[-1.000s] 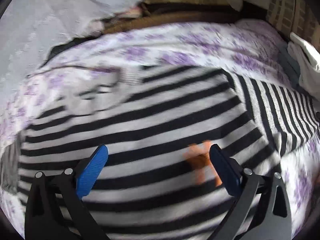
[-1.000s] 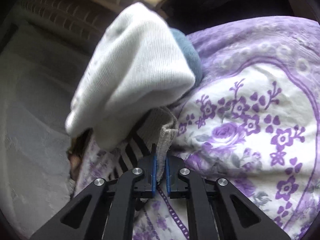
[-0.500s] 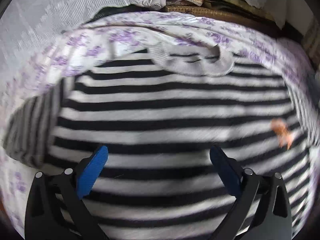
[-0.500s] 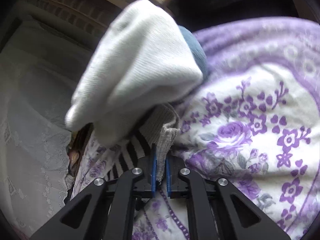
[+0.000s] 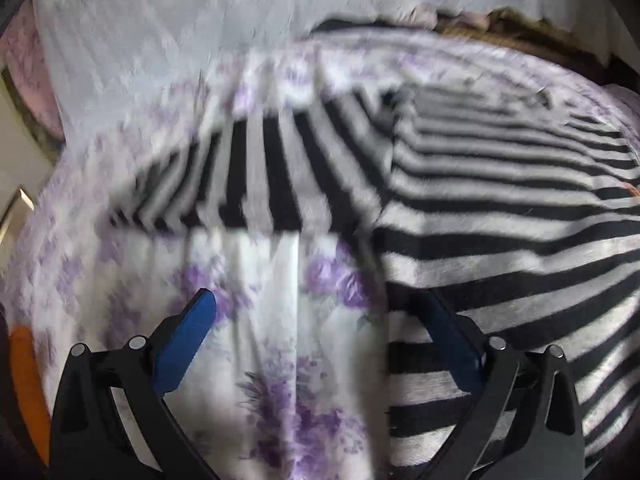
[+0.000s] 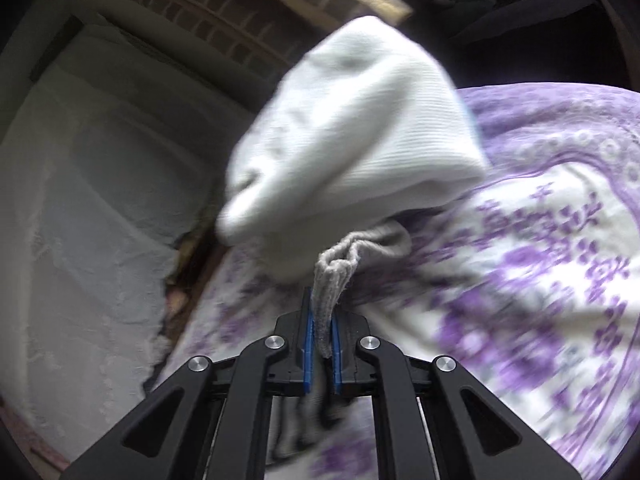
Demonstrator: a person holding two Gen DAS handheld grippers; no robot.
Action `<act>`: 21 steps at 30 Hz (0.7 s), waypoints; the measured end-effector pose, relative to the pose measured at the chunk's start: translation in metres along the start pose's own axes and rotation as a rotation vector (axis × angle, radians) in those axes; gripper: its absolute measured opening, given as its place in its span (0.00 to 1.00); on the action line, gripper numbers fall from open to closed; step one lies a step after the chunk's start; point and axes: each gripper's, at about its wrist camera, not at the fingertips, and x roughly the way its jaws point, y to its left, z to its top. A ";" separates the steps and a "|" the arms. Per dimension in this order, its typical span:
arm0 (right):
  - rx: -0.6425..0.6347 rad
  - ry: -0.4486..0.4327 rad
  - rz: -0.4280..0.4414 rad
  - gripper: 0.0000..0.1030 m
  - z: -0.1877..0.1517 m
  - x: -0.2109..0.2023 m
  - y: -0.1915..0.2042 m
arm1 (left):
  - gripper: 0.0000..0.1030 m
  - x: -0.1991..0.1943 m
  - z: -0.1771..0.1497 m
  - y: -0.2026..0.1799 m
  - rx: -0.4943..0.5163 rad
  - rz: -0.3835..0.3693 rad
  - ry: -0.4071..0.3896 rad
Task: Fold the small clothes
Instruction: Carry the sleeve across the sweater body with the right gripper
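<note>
A black-and-white striped sweater (image 5: 500,216) lies spread on the purple-flowered bedspread (image 5: 272,340), one sleeve (image 5: 248,176) stretched out to the left. My left gripper (image 5: 320,328) hangs open over the sweater's left edge, one blue pad above the bedspread and the other above the stripes, nothing between them. In the right wrist view my right gripper (image 6: 321,344) is shut on the grey ribbed cuff (image 6: 332,276) of the sweater, lifted off the bedspread (image 6: 540,280). A folded white garment (image 6: 352,148) lies just beyond the cuff.
A white lace cover (image 5: 180,32) borders the bedspread at the top of the left wrist view and fills the left (image 6: 92,208) of the right wrist view. A brown checked cushion (image 6: 224,32) lies behind the white garment. An orange object (image 5: 28,392) shows at the left edge.
My left gripper has swept left across the sweater, from over its body to its left edge by the sleeve. The right gripper has risen a little, lifting the cuff with it.
</note>
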 end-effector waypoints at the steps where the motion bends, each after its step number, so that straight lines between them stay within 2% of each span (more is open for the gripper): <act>1: -0.019 0.003 0.003 0.08 -0.002 0.001 0.011 | 0.96 0.001 0.004 0.001 -0.017 -0.012 0.004; 3: -0.063 0.002 -0.004 0.08 -0.006 -0.001 0.026 | 0.96 -0.002 0.004 -0.001 -0.001 -0.005 -0.017; 8: -0.204 -0.035 -0.026 0.08 -0.021 -0.014 0.058 | 0.96 -0.011 0.002 -0.017 0.071 0.066 -0.060; 13: -0.261 -0.011 0.029 0.08 -0.029 -0.023 0.073 | 0.96 -0.043 -0.005 -0.022 0.112 0.090 -0.158; 15: -0.264 0.004 0.067 0.08 -0.032 -0.025 0.076 | 0.96 -0.062 0.003 -0.028 0.106 0.050 -0.190; 16: -0.270 0.022 0.088 0.08 -0.034 -0.025 0.079 | 0.96 -0.073 0.010 -0.036 0.109 -0.028 -0.194; 19: -0.284 0.091 0.148 0.08 -0.046 -0.019 0.099 | 0.96 -0.085 0.030 -0.070 0.146 -0.166 -0.160; 21: -0.303 0.117 0.183 0.08 -0.052 -0.018 0.114 | 0.96 -0.082 0.048 -0.103 0.158 -0.223 -0.121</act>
